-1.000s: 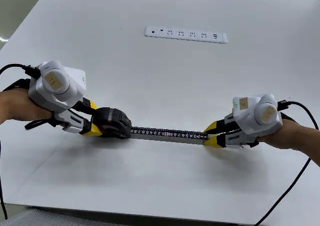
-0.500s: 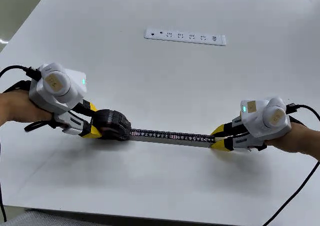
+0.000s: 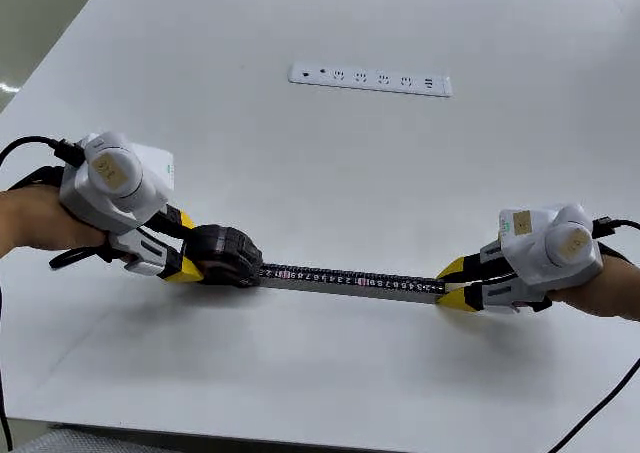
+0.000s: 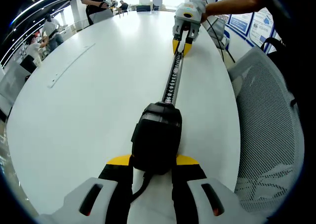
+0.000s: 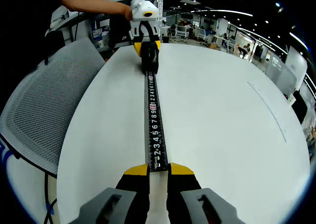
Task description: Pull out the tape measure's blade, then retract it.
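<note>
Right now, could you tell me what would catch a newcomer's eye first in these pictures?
The black blade stretched across the white table strikes first. The left claw grips the black tape measure at one end; the right claw pinches the blade's tip at the other. A white power strip lies apart, further back.

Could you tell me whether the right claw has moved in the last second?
Yes: the right claw slid rightward relative to the power strip, drawing out more blade.
</note>
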### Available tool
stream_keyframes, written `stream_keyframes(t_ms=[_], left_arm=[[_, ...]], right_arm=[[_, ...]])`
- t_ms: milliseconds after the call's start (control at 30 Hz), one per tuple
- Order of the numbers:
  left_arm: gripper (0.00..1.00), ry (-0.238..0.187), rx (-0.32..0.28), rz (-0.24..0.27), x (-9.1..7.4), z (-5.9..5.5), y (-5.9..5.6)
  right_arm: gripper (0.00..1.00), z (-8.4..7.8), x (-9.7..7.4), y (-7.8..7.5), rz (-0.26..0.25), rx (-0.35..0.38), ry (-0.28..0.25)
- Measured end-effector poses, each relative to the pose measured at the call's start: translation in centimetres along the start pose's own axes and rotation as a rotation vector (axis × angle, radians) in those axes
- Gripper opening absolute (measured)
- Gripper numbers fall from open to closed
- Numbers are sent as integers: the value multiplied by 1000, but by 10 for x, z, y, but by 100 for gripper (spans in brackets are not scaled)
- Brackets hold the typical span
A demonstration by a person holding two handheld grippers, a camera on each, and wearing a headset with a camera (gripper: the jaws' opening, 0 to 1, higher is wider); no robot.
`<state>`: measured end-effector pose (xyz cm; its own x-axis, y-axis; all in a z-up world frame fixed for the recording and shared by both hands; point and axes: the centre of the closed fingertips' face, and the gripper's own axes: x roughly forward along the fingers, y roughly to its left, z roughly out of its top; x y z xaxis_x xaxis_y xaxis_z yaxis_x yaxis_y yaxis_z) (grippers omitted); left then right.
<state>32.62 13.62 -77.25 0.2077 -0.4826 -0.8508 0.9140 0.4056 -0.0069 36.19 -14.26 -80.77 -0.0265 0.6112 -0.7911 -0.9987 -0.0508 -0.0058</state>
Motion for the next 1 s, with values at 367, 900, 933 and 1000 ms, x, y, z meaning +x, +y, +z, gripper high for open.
stream_keyframes(t_ms=[367, 900, 933, 1000], left_arm=[[25, 7, 11, 0, 1, 0, 1], [26, 24, 12, -7, 2, 2, 0], [26, 27, 17, -8, 2, 2, 0], [26, 34, 24, -9, 2, 2, 0]], right_arm=[[10, 4, 2, -1, -3, -17, 17], [12, 2, 0, -2, 8, -27, 66], [12, 1, 0, -2, 7, -26, 67], [12, 1, -1, -2, 4, -25, 71]])
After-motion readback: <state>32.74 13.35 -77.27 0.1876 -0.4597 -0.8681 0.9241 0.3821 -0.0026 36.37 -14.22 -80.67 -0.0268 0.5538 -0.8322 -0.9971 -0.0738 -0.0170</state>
